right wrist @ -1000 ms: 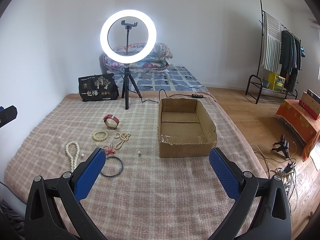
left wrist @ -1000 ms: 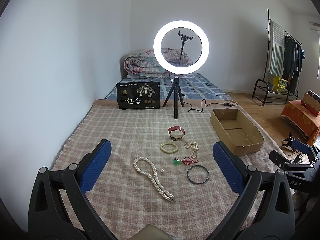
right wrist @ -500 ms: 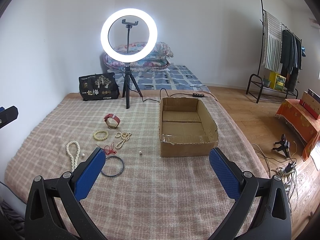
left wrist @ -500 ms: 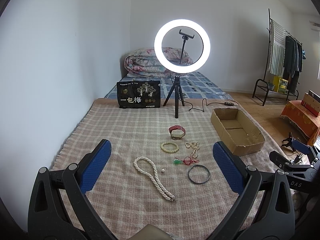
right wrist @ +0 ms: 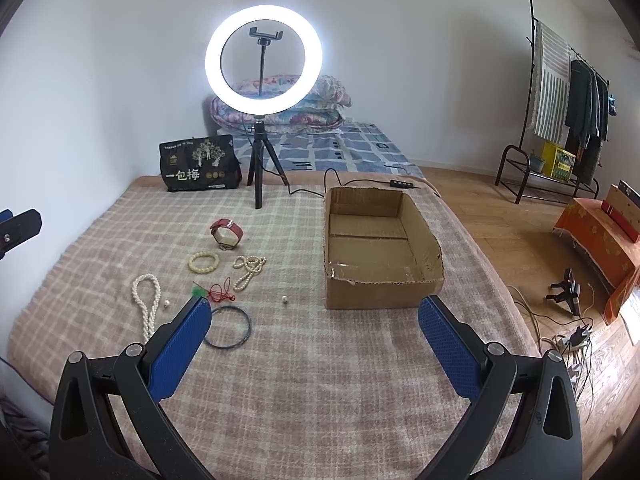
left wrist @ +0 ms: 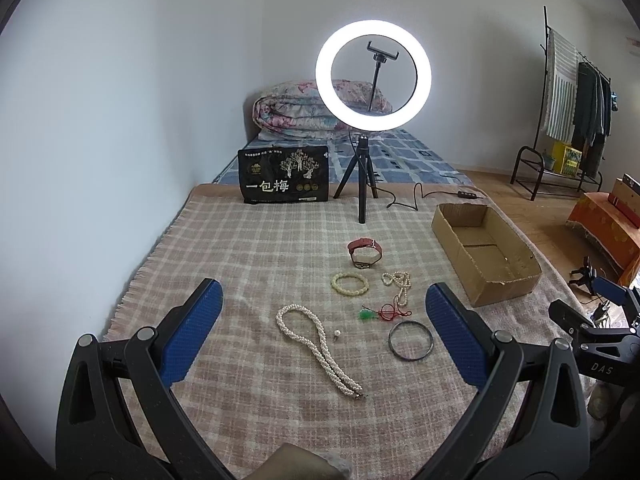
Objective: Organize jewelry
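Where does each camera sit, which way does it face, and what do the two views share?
Left wrist: on the left gripper, above the blanket's near left, facing the jewelry; the right gripper shows.
Right wrist: on the right gripper, facing the cardboard box.
Shared: ring light, pearl necklace, box.

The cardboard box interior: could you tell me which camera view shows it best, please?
The right wrist view: the cardboard box sits central, its bare floor visible. The left wrist view shows it off to the right, obliquely.
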### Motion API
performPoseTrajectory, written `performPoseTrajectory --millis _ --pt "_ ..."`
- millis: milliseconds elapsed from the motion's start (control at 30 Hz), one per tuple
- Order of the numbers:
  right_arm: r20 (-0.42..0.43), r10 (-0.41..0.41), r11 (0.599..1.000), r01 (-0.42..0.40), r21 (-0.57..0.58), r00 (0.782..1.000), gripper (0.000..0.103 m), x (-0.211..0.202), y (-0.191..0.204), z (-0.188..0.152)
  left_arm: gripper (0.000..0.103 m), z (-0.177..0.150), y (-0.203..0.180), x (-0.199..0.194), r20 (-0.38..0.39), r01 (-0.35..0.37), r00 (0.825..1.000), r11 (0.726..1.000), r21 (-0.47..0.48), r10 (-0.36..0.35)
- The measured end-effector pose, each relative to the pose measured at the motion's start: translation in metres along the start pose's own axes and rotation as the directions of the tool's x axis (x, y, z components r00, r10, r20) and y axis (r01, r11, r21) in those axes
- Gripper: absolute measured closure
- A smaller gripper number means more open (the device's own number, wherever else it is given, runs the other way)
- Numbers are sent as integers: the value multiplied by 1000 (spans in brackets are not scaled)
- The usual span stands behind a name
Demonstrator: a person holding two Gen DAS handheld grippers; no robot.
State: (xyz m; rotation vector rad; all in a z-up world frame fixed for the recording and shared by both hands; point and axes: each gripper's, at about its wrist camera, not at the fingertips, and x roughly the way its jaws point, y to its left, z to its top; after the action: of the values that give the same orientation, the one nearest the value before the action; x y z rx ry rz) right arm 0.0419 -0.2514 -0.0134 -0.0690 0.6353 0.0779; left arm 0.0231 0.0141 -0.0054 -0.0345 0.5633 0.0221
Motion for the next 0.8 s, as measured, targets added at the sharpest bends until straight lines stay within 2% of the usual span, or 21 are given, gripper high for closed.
performPoseTrajectory --millis 133,300,433,500,633,733,800 --pt "-25 -7 1000 7 -1 1000 0 7 2 2 0 -4 2 20 -81 3 997 999 35 0" --pt "-64 -15 1000 15 2 998 0 19 2 4 0 -13 12 47 -205 20 979 999 42 -11" --pt "-96 -20 1000 20 6 995 0 29 2 5 0 -19 28 65 -270 -29 962 1000 8 30" --pt "-110 -27 1000 27 0 994 0 34 3 6 0 -20 37 71 -283 -40 958 999 0 38" --pt "-131 -29 1000 27 -11 991 0 44 4 10 0 -18 51 75 -268 -64 961 998 -1 62" --pt "-141 11 1000 -14 -20 990 0 52 7 13 0 -14 59 83 -274 -76 958 997 24 80" --pt "-140 28 998 -34 -46 990 0 58 13 15 0 -13 63 89 -289 -53 955 998 36 61"
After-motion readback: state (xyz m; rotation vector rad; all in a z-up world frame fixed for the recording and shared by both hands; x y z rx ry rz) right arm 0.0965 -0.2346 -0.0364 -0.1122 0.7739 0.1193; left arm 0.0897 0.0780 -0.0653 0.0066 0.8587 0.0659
